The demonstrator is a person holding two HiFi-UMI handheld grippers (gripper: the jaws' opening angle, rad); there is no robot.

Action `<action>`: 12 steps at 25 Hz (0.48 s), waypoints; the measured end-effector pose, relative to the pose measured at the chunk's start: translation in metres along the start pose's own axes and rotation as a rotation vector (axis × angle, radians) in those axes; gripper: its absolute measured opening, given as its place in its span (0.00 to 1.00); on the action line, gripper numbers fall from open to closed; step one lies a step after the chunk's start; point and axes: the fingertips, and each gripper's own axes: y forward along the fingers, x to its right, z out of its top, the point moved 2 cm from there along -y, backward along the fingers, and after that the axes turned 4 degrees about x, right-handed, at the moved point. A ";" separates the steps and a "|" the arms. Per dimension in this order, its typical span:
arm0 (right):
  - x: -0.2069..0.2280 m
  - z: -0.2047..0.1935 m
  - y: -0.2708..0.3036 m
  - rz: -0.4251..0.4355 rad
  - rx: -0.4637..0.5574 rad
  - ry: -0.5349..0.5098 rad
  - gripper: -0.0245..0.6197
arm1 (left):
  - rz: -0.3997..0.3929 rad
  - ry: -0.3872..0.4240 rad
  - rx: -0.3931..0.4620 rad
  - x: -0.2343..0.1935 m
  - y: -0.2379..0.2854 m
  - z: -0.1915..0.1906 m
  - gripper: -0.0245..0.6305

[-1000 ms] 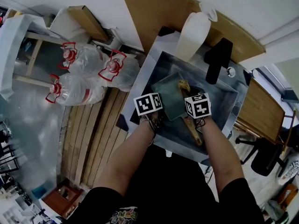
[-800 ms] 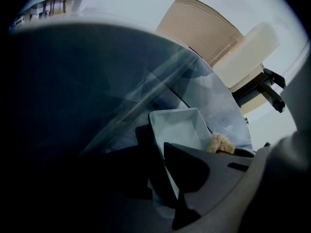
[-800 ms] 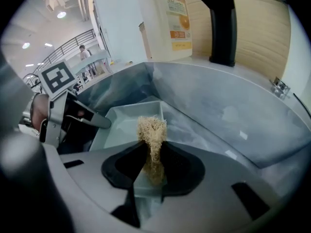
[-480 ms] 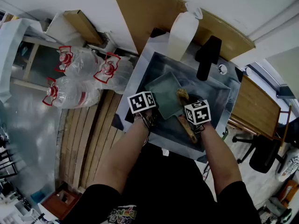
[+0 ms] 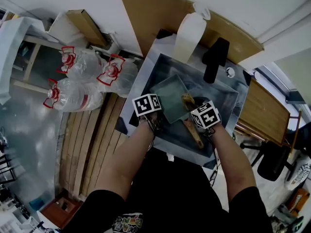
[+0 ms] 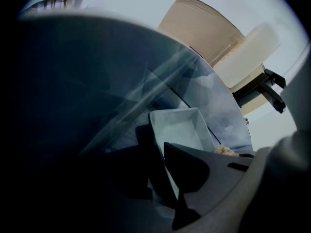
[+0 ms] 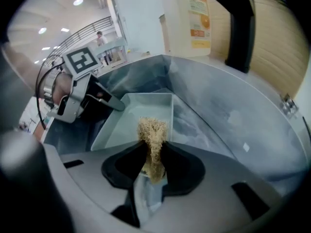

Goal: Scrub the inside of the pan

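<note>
A pale green rectangular pan with a wooden handle lies in the steel sink. My left gripper is shut on the pan's near left wall; in the left gripper view the wall runs between the jaws of the left gripper. My right gripper is shut on a tan fibrous scrub pad, which is over the pan's right side. In the right gripper view the scrub pad sticks out of the right gripper above the pan, with the left gripper on the far rim.
A black faucet stands at the sink's back edge, next to a white jug. A wooden board leans against the wall behind. Large water bottles lie on the floor to the left, beside wooden slats.
The right gripper has slid the scrub pad across the pan toward its right side and rolled a little. The left gripper has kept its hold on the pan wall.
</note>
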 end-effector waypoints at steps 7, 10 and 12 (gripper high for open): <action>-0.022 -0.003 -0.004 0.140 -0.092 -0.467 0.20 | 0.003 0.000 0.001 -0.001 0.001 0.000 0.15; -0.029 -0.005 -0.005 0.176 -0.143 -0.683 0.20 | 0.003 -0.001 -0.001 -0.001 0.003 -0.001 0.15; -0.036 -0.009 -0.002 0.191 -0.197 -0.864 0.20 | 0.003 -0.003 -0.002 -0.001 0.002 -0.001 0.15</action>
